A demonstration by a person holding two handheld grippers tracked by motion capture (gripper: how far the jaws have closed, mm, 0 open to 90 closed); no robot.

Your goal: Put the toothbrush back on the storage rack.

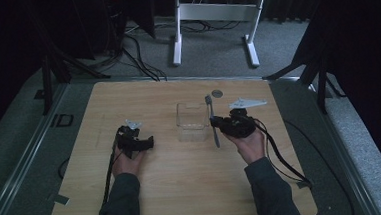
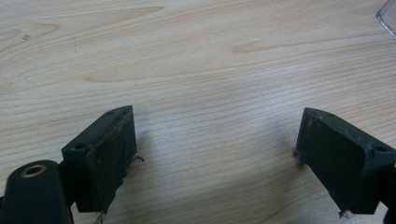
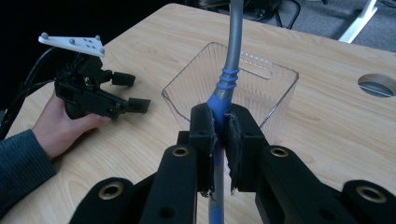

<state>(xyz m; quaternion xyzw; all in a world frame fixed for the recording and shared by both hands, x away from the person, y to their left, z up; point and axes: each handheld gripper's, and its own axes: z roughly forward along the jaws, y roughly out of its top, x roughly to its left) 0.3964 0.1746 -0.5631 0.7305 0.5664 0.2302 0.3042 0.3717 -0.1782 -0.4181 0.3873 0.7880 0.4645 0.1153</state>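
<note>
A pale wood-grain counter stands in a dim room on grey carpet, with cables trailing across the floor and a white desk frame behind it. A round grommet hole sits near the counter's far edge.

In the high view, a clear plastic container stands at mid-counter, with the left tool to its left and the right tool just beside its right wall. The right tool is clamped on a utensil with a blue ribbed grip and grey shaft; its working end is too small to identify.

The right gripper view adds the close detail: the pads pinch the blue grip, the shaft rises upright in front of the container's ribbed wall, and the left tool rests in a hand farther off. The left gripper view shows its jaws standing wide apart over bare wood, with a corner of the container at the upper right.

No readable writing appears anywhere.
</note>
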